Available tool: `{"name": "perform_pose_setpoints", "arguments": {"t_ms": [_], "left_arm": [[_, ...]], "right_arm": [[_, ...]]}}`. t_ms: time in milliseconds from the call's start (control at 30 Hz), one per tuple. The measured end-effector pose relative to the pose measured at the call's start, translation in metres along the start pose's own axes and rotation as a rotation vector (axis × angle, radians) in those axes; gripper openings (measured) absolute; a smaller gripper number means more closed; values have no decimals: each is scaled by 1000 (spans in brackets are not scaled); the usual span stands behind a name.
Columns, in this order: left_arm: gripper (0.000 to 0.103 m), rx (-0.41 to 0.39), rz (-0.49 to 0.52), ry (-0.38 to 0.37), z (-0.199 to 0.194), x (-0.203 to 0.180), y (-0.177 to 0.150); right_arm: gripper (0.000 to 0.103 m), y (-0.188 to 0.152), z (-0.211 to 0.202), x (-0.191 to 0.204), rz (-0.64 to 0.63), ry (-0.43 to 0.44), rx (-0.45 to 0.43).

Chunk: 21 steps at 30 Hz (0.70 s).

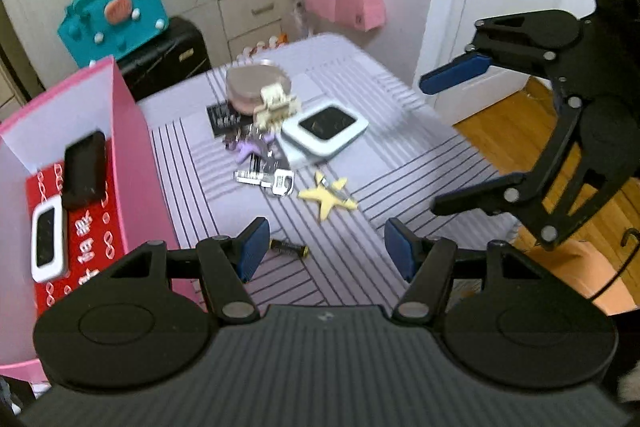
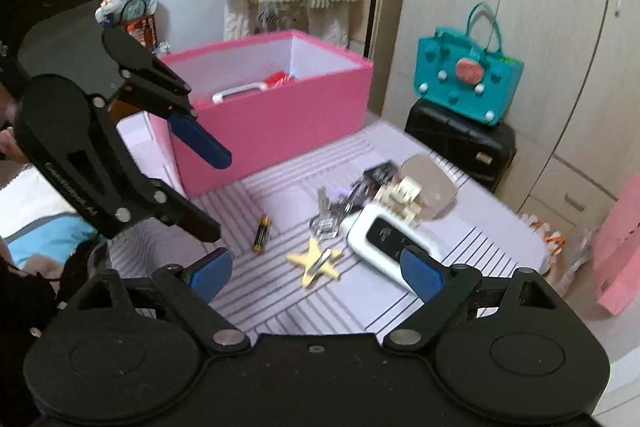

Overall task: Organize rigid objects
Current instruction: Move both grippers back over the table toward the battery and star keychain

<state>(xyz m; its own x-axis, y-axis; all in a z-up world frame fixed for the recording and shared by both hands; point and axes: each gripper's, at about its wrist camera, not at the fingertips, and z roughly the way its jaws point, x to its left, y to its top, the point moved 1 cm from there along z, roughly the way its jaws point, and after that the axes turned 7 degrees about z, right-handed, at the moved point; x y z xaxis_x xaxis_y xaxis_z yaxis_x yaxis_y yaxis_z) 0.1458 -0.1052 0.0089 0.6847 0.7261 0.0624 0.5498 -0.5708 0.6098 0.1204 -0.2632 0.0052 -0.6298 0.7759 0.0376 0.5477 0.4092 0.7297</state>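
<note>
A tabletop (image 1: 400, 131) covered in lilac cloth with thin dark stripes holds a loose cluster of small hard items. The left hand-held gripper (image 1: 326, 251) hangs above the near edge, its blue pads wide apart and empty. The right hand-held gripper (image 2: 316, 273) is likewise spread open, holding nothing.

Near the left gripper's 11 o'clock lies a small cylindrical battery (image 1: 289, 249), black with a gold end, its long axis running roughly left to right. At 12 o'clock sits a flat yellow star-shaped clip (image 1: 326, 197), with bare cloth around it. Beyond are a glossy white rounded-square device (image 1: 325, 127), a cream claw clip (image 1: 274, 107) and a round pink compact (image 1: 256, 83).

At 9 o'clock stands a pink rigid box (image 1: 132, 147), open-topped, at the table's left edge.
</note>
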Motion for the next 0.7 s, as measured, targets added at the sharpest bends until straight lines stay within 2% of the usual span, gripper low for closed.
{"name": "perform_pose_setpoints", "arguments": {"t_ms": [100, 167, 267, 433, 600, 700], "left_arm": [[63, 3, -28, 6, 16, 3, -9], [63, -6, -76, -38, 27, 8, -14], [63, -32, -97, -41, 35, 10, -22], [63, -80, -108, 40, 46, 12, -34], [63, -104, -48, 158, 59, 3, -43], [63, -117, -30, 180, 65, 0, -46]], "right_arm": [[93, -7, 15, -5, 45, 25, 35], [93, -12, 22, -6, 59, 33, 32], [93, -20, 33, -10, 81, 29, 21], [93, -27, 56, -21, 127, 17, 11], [93, -34, 70, -36, 226, 92, -18], [91, -38, 76, -39, 250, 115, -43]]}}
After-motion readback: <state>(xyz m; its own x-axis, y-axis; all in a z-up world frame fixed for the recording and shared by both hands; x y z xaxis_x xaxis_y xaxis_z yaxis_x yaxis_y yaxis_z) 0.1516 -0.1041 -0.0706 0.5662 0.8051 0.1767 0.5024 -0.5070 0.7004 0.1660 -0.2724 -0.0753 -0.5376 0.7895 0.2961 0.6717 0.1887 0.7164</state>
